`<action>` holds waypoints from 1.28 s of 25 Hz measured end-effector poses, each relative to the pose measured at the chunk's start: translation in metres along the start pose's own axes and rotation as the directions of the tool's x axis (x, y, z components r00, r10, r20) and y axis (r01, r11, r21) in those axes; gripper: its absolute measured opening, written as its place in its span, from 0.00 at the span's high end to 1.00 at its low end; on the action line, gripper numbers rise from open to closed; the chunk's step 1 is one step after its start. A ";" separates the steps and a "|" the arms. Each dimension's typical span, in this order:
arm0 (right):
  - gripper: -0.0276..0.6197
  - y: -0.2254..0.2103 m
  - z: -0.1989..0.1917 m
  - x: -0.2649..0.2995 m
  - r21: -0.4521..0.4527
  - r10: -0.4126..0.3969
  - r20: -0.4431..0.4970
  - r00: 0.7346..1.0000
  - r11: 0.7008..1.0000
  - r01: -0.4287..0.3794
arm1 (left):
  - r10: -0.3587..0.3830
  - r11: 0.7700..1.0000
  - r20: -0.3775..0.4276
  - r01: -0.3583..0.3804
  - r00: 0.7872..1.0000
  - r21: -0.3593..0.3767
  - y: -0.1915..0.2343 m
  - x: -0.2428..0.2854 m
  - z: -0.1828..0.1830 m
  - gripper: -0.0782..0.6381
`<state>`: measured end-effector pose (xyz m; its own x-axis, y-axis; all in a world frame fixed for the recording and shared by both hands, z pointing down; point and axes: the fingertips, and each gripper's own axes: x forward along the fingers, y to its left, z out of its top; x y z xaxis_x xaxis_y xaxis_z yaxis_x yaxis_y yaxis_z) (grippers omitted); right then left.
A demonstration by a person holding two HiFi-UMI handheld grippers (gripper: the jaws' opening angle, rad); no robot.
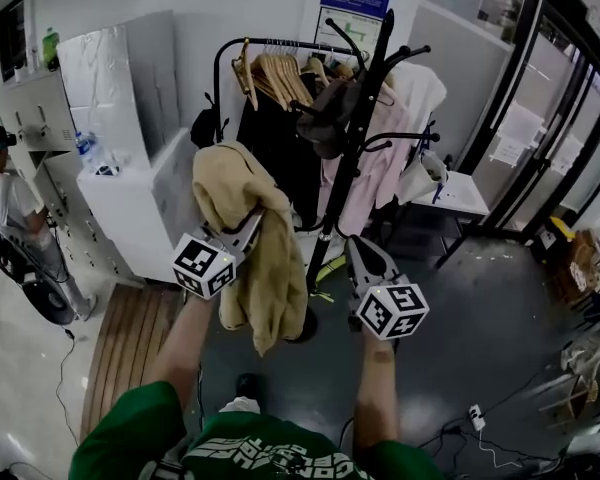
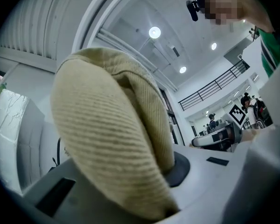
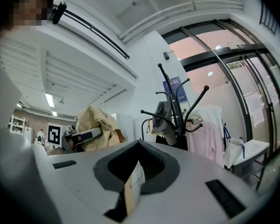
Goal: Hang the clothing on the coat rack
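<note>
A tan corduroy garment [image 1: 265, 268] hangs in a bunch from my left gripper [image 1: 252, 220], which is shut on it and held up left of the black coat rack [image 1: 355, 158]. In the left gripper view the tan garment [image 2: 112, 125] fills the space between the jaws of the left gripper [image 2: 170, 171]. My right gripper [image 1: 358, 248] is lower and to the right, close to the rack's pole, jaws shut. In the right gripper view a small pale slip [image 3: 133, 188] sticks up from the seam of the right gripper [image 3: 137, 171]. The coat rack [image 3: 177, 115] and tan garment [image 3: 95, 125] stand beyond.
A pink garment [image 1: 385, 168] and a dark one hang on the coat rack. Behind it is a clothes rail with wooden hangers [image 1: 280, 68]. A white cabinet [image 1: 140, 208] and a person [image 1: 10, 208] are at left, a white table [image 1: 460, 193] at right, cables [image 1: 480, 428] on the floor.
</note>
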<state>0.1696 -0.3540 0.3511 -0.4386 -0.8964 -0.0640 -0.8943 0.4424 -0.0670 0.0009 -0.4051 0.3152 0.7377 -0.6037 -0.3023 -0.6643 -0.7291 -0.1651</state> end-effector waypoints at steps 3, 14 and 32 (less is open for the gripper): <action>0.94 -0.004 0.007 0.023 0.003 -0.021 -0.005 1.000 1.000 0.021 | -0.019 1.000 0.004 0.019 1.000 -0.009 0.018 0.013 -0.003 0.85; 0.94 0.006 0.030 0.103 -0.047 -0.053 -0.031 0.998 0.998 0.052 | -0.139 0.990 0.018 0.140 0.990 -0.008 0.058 0.053 -0.006 0.85; 0.94 0.002 0.049 0.160 -0.117 -0.182 -0.041 0.983 0.977 0.176 | -0.447 0.893 0.053 0.449 0.893 -0.019 0.080 0.111 0.002 0.85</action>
<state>0.1018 -0.4948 0.2915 -0.2722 -0.9622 -0.0102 -0.9616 0.2716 0.0401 0.0299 -0.5297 0.2662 0.9494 -0.1957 -0.2455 -0.2599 -0.9285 -0.2651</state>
